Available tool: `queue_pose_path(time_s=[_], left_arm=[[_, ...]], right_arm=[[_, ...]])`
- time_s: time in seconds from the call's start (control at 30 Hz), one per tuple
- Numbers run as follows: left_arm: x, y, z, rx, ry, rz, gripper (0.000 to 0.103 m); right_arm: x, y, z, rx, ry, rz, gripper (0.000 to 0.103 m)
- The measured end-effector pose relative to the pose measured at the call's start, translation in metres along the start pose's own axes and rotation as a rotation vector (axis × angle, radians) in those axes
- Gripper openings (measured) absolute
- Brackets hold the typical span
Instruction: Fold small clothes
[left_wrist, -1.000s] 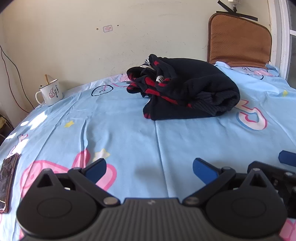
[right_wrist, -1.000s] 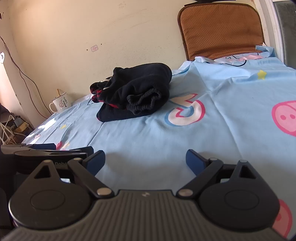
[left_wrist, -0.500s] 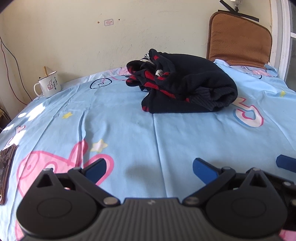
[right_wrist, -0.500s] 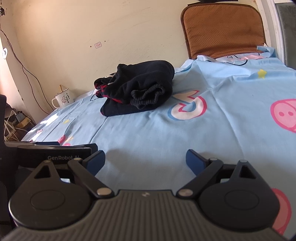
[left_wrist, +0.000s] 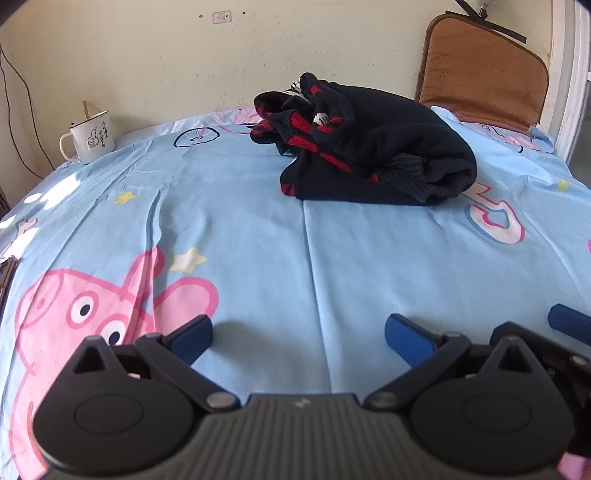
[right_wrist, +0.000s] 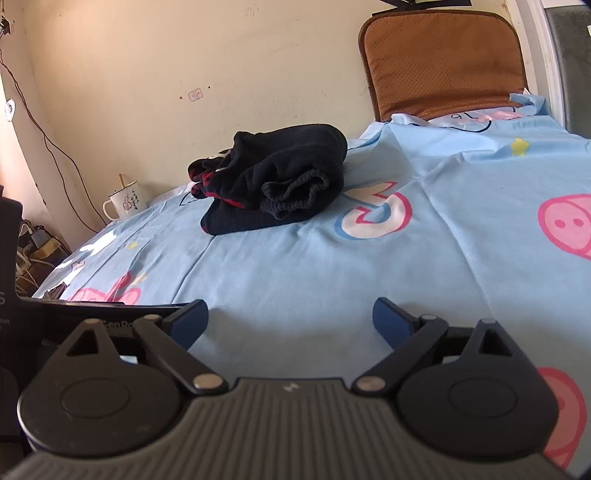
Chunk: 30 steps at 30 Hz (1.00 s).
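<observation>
A crumpled black garment with red patches (left_wrist: 373, 155) lies in a heap on the light blue cartoon bedsheet (left_wrist: 295, 258), towards the far side. It also shows in the right wrist view (right_wrist: 277, 184), left of centre. My left gripper (left_wrist: 298, 334) is open and empty, low over the sheet, well short of the garment. My right gripper (right_wrist: 290, 317) is open and empty, also low over the sheet and apart from the garment. The right gripper's blue fingertip (left_wrist: 569, 323) shows at the left view's right edge.
A white enamel mug (left_wrist: 90, 138) with a stick in it stands at the bed's far left corner by the wall. A brown cushion (left_wrist: 484, 74) leans at the far right. A dark flat object (left_wrist: 5, 273) lies at the left edge. Cables (right_wrist: 33, 243) sit beyond the bed.
Both grippers have moved forward a little and tilted, so the garment appears closer and lower in both views. Both stay open and empty. The garment has not moved.
</observation>
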<state>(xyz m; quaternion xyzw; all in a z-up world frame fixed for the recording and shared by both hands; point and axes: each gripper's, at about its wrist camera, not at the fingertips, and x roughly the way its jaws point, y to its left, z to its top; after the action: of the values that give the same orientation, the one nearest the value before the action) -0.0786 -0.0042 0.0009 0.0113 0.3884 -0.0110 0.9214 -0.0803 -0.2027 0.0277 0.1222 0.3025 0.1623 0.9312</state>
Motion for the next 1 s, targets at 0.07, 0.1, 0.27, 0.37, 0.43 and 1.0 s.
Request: queue_pose_path(time_s=[0.07, 0.1, 0.27, 0.37, 0.43, 1.0], left_arm=[[-0.0002, -0.0002, -0.0004, 0.004, 0.0, -0.003, 0.103], [-0.0003, -0.0004, -0.0008, 0.006, -0.001, -0.002, 0.103], [0.0002, 0.0006, -0.0001, -0.002, 0.006, -0.007, 0.103], [0.0009, 0.0004, 0.0014, -0.004, 0.018, -0.006, 0.103], [0.001, -0.0002, 0.0018, -0.006, 0.023, -0.004, 0.103], [-0.0066, -0.0015, 0.0013, -0.001, 0.021, 0.04, 0.103]], right_arm=[[0.0003, 0.0003, -0.0002, -0.003, -0.002, -0.001, 0.098], [0.0006, 0.0005, -0.0003, -0.004, -0.002, -0.001, 0.099], [0.0009, -0.0003, 0.0, -0.001, -0.006, 0.001, 0.099], [0.0004, -0.0006, -0.0005, 0.001, -0.008, 0.004, 0.1], [0.0002, -0.0003, -0.0008, 0.003, -0.01, 0.005, 0.1], [-0.0078, 0.0032, 0.0012, 0.007, -0.04, -0.017, 0.1]])
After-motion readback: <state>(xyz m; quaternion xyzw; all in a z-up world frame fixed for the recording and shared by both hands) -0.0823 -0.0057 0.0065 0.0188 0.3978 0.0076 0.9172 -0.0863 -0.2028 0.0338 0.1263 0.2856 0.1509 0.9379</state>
